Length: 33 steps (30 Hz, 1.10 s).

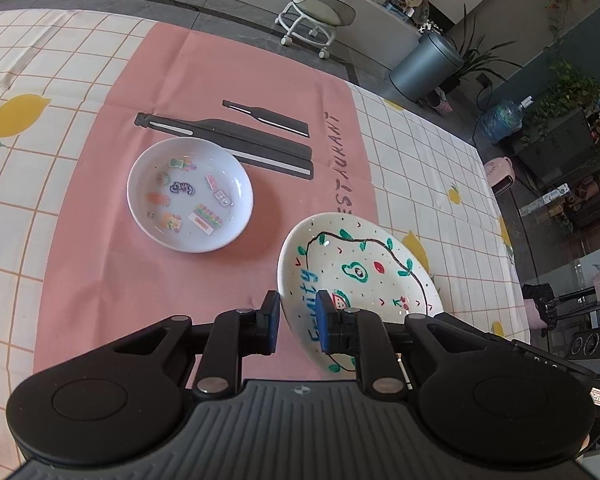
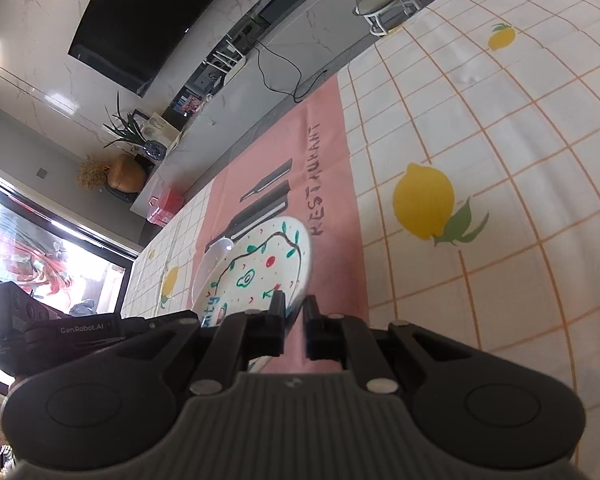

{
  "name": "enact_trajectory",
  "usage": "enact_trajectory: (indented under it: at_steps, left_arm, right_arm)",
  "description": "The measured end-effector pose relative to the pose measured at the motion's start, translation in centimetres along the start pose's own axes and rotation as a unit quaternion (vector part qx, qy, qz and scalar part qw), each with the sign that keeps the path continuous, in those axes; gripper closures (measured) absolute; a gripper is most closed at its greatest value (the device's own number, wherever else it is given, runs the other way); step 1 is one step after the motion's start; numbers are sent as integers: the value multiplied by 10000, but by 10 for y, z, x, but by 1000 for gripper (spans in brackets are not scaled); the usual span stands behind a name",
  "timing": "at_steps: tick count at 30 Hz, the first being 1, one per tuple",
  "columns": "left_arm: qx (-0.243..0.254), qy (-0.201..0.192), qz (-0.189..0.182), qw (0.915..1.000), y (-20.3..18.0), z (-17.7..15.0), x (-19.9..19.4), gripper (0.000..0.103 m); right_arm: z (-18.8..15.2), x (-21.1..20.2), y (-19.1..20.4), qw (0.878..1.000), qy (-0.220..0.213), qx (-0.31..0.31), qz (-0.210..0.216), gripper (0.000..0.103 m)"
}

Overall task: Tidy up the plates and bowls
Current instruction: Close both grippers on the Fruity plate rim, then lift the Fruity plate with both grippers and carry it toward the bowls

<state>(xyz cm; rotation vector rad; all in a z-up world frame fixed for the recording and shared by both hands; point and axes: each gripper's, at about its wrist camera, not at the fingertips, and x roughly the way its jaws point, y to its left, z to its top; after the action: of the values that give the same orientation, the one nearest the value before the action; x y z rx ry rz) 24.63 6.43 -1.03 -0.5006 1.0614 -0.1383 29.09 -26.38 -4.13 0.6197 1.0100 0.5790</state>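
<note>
A cream plate point(image 1: 360, 264) painted with green leaves, an avocado and blue lettering hangs tilted above the pink placemat point(image 1: 111, 280). My left gripper point(image 1: 300, 312) is shut on its near-left rim, one blue pad inside the plate and one outside. In the right wrist view the same plate point(image 2: 255, 272) shows, with my right gripper point(image 2: 295, 312) shut on its near edge. A small white dish point(image 1: 189, 194) with colourful stickers rests on the placemat to the left; its rim point(image 2: 219, 250) peeks out behind the plate.
The placemat, printed with dark cutlery shapes point(image 1: 235, 140) and "RESTAURANT", lies on a lemon-patterned checked tablecloth point(image 1: 420, 160). Past the table's far edge stand a wheeled stool point(image 1: 316, 12) and a grey bin point(image 1: 424, 64). The left gripper's body point(image 2: 59, 332) shows at the left of the right wrist view.
</note>
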Motion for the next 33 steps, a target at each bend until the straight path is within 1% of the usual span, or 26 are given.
enact_trajectory:
  at_steps: [2, 5, 8, 13, 17, 20, 24, 28, 33]
  left_arm:
    - [62, -2, -15, 10000, -4, -5, -6, 82]
    - [135, 1, -35, 9999, -9, -13, -12, 82]
    - [264, 61, -47, 9996, -14, -21, -16, 82]
    - [530, 276, -83, 9982, -27, -34, -14, 82]
    - [925, 337, 46, 9951, -42, -47, -14, 82]
    - [1091, 451, 30, 9930, -49, -54, -11, 82]
    - [1274, 588, 111, 9900, -57, -61, -7, 82]
    - [1569, 630, 348, 9850, -63, -70, -6, 82]
    - [1626, 699, 444, 9832, -62, -72, -7, 82]
  right_arm:
    - [-7, -10, 7, 10000, -16, -22, -1, 95]
    - [-18, -21, 17, 9999, -48, -108, -115, 95]
    - [-31, -33, 19, 9998, -9, -109, -185, 95]
    - [-51, -54, 15, 9996, 7, 50, -286, 94]
    - [-61, -66, 10, 9990, 14, 248, -371, 94]
    - [-72, -73, 1, 9985, 10, 367, -398, 93]
    - [-90, -77, -15, 9968, 178, 662, -417, 90]
    - [-101, -80, -13, 9969, 272, 624, -398, 90]
    - [-112, -71, -17, 9943, 562, 823, -380, 90]
